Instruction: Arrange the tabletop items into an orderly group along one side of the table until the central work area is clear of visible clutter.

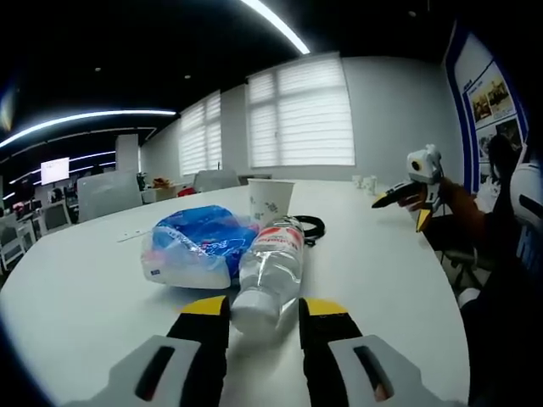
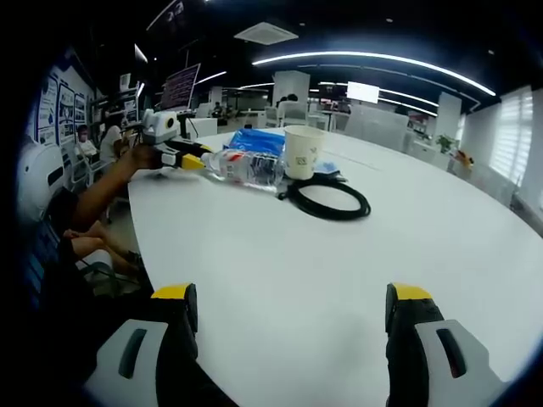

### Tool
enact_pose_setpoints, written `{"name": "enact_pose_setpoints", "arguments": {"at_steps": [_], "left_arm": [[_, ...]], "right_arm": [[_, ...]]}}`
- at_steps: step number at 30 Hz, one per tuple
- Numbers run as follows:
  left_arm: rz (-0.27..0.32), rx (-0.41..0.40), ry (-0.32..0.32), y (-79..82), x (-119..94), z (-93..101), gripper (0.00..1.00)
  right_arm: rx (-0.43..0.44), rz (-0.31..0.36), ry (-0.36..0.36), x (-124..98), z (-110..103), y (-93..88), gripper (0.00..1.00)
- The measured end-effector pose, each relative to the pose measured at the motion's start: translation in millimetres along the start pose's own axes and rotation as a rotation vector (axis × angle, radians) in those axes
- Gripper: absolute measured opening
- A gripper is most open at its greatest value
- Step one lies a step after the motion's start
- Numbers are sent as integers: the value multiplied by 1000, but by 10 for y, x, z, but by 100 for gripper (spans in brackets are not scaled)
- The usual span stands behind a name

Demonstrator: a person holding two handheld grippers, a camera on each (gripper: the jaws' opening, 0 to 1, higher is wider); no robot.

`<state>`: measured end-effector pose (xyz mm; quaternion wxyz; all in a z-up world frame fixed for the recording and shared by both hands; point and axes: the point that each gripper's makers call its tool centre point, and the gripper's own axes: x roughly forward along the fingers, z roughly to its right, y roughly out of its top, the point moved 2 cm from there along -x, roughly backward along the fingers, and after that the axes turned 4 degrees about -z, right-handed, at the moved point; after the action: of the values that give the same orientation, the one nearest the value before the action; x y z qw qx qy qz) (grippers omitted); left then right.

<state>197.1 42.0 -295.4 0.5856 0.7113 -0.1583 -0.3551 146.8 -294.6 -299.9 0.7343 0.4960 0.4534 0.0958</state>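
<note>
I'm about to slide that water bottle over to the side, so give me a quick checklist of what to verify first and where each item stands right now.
1. Left gripper around the water bottle: ok, the jaws flank its cap end where it lies on the table.
2. Jaws actually clamped on the bottle: cannot tell.
3. Bottle free of neighbours: not ok, the blue plastic bag lies against its side.
4. Paper cup at risk of tipping: cannot tell; it stands upright just beyond the bottle.
5. Black cable loop clear of the bottle: cannot tell.
6. Right gripper free to help: ok, open, holding nothing.
</note>
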Motion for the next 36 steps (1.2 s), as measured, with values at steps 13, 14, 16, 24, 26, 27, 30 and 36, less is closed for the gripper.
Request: {"name": "enact_pose_setpoints", "arguments": {"at_steps": [13,14,16,24,26,27,30,36], "left_arm": [[-17,24,34,-54,19,-49,23],[-17,24,35,-54,19,-50,23],[-16,25,36,-55,20,-48,23],[-15,33,39,-59,24,-42,23],[-14,34,40,-60,22,-38,22],[-12,33,39,-61,22,-36,22],[-9,24,33,-64,19,-32,23],[-12,20,32,-65,17,-25,23]], "right_arm": [[-2,-4,0,-2,6,2,88],[-3,-3,0,0,5,5,88],[-3,-1,0,3,3,10,88],[-5,-1,2,19,-3,14,88],[-3,-2,2,23,-2,8,88],[-3,-3,3,25,-3,4,88],[-3,-3,3,26,-5,-2,88],[1,-4,0,18,10,-21,88]]}}
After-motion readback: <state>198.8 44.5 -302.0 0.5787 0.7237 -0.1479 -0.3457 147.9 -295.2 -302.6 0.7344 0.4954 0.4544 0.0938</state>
